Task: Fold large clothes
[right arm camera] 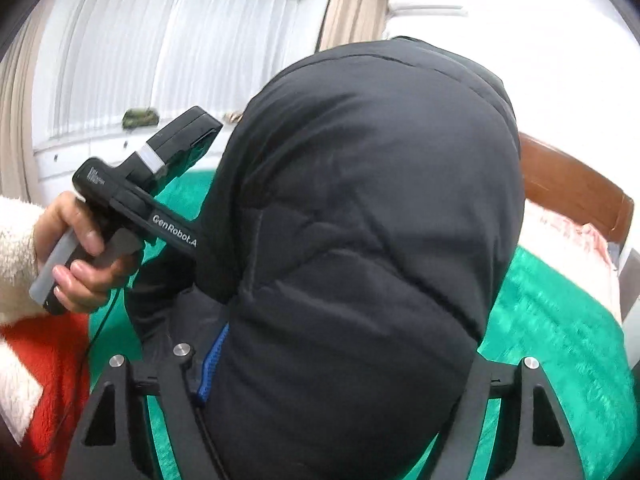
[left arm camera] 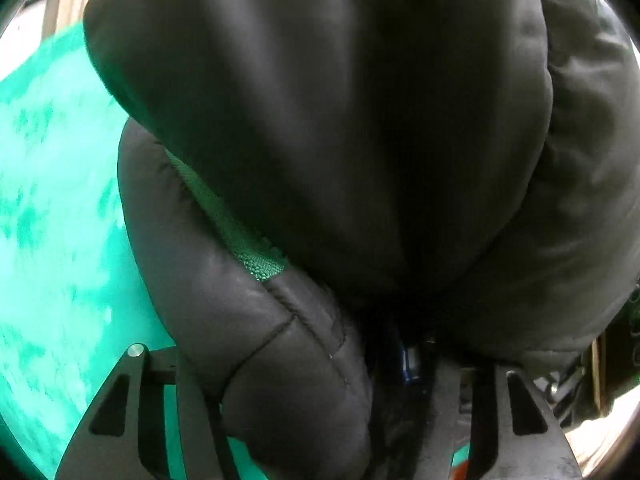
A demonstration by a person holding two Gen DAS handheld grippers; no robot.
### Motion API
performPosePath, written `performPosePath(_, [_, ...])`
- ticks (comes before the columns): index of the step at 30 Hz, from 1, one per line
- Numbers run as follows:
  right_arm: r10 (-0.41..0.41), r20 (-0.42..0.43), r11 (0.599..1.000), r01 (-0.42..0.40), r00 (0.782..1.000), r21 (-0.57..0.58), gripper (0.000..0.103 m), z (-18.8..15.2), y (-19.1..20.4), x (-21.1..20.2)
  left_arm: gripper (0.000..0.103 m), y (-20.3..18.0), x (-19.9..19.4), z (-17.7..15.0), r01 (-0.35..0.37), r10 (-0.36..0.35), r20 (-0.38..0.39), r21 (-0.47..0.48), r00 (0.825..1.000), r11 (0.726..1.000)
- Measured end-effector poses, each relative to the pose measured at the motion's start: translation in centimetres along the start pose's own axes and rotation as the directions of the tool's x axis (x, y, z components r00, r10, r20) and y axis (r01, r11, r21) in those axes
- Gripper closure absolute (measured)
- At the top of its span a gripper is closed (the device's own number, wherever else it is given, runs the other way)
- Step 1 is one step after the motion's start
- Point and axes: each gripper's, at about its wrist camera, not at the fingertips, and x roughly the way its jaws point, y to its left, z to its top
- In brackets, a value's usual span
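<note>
A black puffer jacket (left arm camera: pixel 360 140) fills the left wrist view, hanging above a green blanket (left arm camera: pixel 52 200). My left gripper (left arm camera: pixel 320 384) is shut on a thick quilted fold of it, and a strip of green lining shows in the crease. In the right wrist view the same jacket (right arm camera: pixel 380 200) bulges up between the fingers of my right gripper (right arm camera: pixel 324 392), which is shut on its padded bulk beside a blue trim (right arm camera: pixel 212 360). A hand (right arm camera: pixel 80 264) in a fluffy white sleeve holds the left gripper's body (right arm camera: pixel 132 200); its fingertips are hidden behind the jacket.
The green blanket (right arm camera: pixel 560 340) covers a bed with a brown wooden headboard (right arm camera: pixel 572 188) and a pale pillow (right arm camera: pixel 560 236). White blinds (right arm camera: pixel 180 48) and a white drawer unit (right arm camera: pixel 80 152) stand behind. Red fabric (right arm camera: pixel 52 360) lies at the lower left.
</note>
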Motion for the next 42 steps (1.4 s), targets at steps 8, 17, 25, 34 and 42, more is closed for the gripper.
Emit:
performPosePath(8, [0.056,-0.048,0.927,-0.034,0.997,0.374,0.01,2.6,-17.9,4.0,0.02,-5.5,5.1,11.5,-0.08,0.074,0.093,0.07,0.993,0.994])
performPosePath(17, [-0.091,-0.352,0.875,0.243,0.932,0.418,0.0,-5.9,-22.2,6.3,0.008,-1.8,17.0,8.4,-0.24,0.236,-0.136,-0.009,0.962,0.971])
performPosePath(25, [-0.297,-0.214,0.862,0.358,0.93,0.358,0.0,-4.0,-14.5,-3.3,0.001,-9.7,6.8,4.3,-0.431,0.393,0.202,0.211,0.897,0.877])
performPosePath(34, [-0.54,-0.092,0.776,0.537,0.837,0.332,0.0,-3.4,-10.8,-13.1,0.0,-13.9,-0.5,0.0,-0.534,0.434,0.386,0.206,0.814,0.82])
performPosePath(42, [-0.574,-0.107,0.756,0.575,0.812,0.312,0.0,-3.1,-8.4,-17.0,0.0,-17.9,-3.3,-5.1,-0.637,0.473,0.511,0.206,0.717,0.743])
